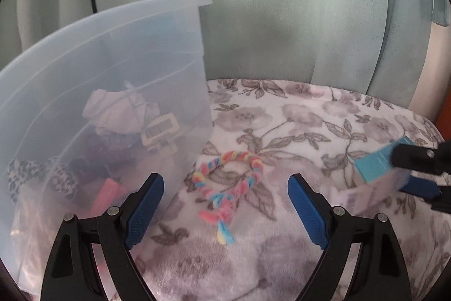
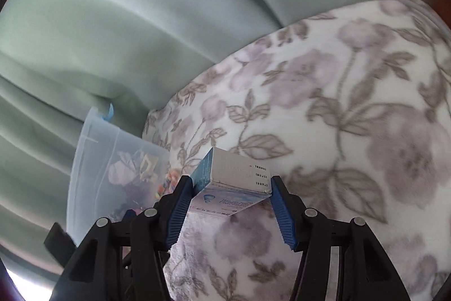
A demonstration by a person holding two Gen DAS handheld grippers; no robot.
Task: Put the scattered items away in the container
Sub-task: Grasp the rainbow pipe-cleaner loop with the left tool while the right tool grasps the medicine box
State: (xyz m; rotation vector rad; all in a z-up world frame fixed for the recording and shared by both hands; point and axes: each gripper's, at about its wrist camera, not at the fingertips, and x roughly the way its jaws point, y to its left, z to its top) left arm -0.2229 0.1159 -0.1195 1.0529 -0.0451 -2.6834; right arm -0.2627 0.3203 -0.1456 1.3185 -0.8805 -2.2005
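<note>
A clear plastic bin (image 1: 93,69) stands at the left on a floral blanket (image 1: 296,126) and holds several items. A multicoloured braided loop (image 1: 225,179) lies on the blanket just right of the bin. My left gripper (image 1: 225,208) is open and empty, its fingers straddling the loop from above. My right gripper (image 2: 231,188) is shut on a small white and blue box (image 2: 234,177), held above the blanket. The box (image 1: 377,162) and right gripper (image 1: 417,171) show at the right edge of the left wrist view. The bin (image 2: 112,160) sits far left in the right wrist view.
Grey-green curtains (image 1: 282,19) hang behind the blanket and bin. The blanket's far edge (image 1: 366,98) drops off near the curtain. A leopard-print item (image 1: 39,177) and pink pieces lie inside the bin.
</note>
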